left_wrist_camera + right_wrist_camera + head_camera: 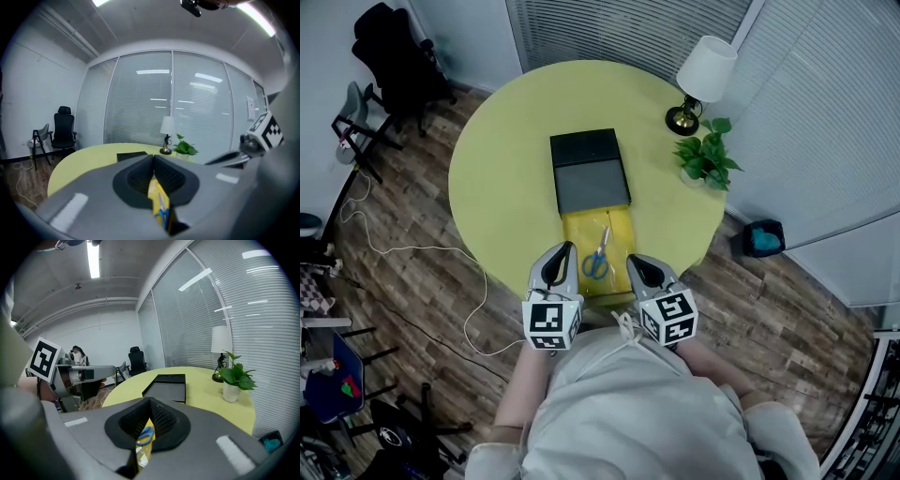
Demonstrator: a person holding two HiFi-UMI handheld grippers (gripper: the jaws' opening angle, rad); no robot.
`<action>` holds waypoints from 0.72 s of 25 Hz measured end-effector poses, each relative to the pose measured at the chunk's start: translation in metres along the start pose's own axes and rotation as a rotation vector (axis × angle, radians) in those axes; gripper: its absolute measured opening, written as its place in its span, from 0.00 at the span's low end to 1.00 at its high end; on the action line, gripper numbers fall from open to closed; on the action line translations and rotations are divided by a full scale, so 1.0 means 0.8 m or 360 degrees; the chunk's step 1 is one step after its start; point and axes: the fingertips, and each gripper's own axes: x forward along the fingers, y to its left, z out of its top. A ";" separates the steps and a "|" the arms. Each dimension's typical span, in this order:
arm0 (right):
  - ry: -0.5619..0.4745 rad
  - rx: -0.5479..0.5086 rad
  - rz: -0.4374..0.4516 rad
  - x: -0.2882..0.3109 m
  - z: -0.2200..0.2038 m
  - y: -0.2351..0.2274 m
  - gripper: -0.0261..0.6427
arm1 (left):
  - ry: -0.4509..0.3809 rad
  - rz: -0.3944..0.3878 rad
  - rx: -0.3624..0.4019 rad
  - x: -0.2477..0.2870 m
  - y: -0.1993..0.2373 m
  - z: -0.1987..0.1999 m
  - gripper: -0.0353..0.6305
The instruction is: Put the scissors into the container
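Barely begun: hovering left tool point(562, 253) and right tool point(637, 265), both closed and empty, beside blue-handled scissors point(597, 255) untouched on yellow mat point(617, 228), outside black rectangular container point(590, 173); grasp and transfer left.

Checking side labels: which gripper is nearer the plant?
Right. In the head view the right gripper sits below-left of the plant; the left gripper is farther left, beyond the scissors.
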 end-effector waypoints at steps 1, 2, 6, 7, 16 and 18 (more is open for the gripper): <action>-0.0006 -0.0003 -0.0004 0.000 0.001 0.000 0.04 | 0.0007 0.0005 0.0013 0.000 0.001 -0.001 0.06; -0.0010 -0.0003 -0.0012 0.001 0.002 0.000 0.04 | 0.0012 0.0012 0.0023 0.000 0.001 -0.002 0.06; -0.0004 -0.0002 -0.0015 0.004 0.002 0.001 0.04 | 0.0014 0.0021 0.0028 0.000 0.005 0.000 0.06; 0.0000 -0.0001 -0.0008 0.005 0.002 0.001 0.04 | 0.0015 0.0020 0.0023 0.000 0.006 0.000 0.06; 0.0078 0.0007 0.0034 0.013 -0.009 0.012 0.04 | 0.0088 0.0029 0.0031 -0.005 0.012 -0.013 0.06; 0.0079 0.0011 0.0036 0.014 -0.010 0.011 0.04 | 0.0099 0.0023 0.0021 -0.004 0.011 -0.017 0.06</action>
